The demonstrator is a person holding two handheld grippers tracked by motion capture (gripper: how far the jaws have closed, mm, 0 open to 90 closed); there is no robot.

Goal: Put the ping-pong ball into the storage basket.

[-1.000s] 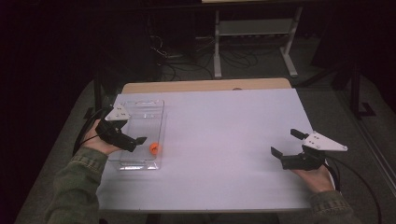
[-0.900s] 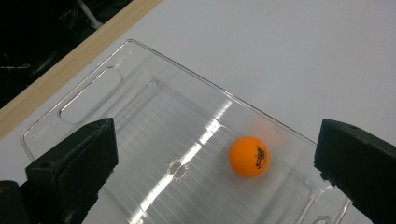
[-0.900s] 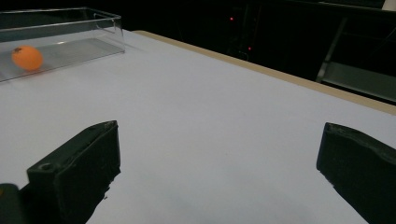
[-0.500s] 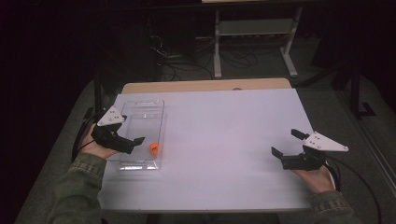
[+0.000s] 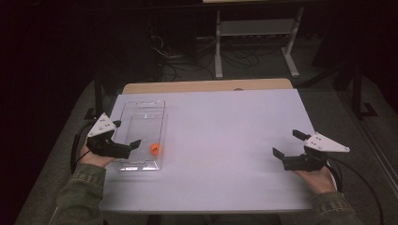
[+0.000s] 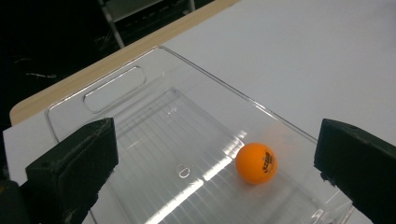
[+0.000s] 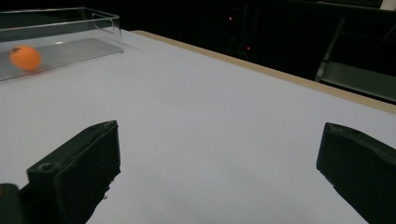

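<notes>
One orange ball (image 6: pixel 256 163) lies inside the clear tray (image 5: pixel 136 123), near its right wall; my left claw (image 5: pixel 124 136) hangs wide open over it. My right claw (image 5: pixel 287 145), also wide, rests on the counter (image 5: pixel 225 140). Closing off-centre would likely squirt the ball along the slick floor.

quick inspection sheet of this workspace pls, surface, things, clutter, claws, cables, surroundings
surface: white table top, wooden strip along far edge
job's things: orange ball lying inside clear tray, near its right wall
clutter: nothing seen
claws: left claw open, over the tray's near left part; right claw open, holding nothing, near the table's right edge
cables: black cable trailing from the right claw; tangle on the floor beyond the table
surroundings: dark room, white metal stand behind
</notes>
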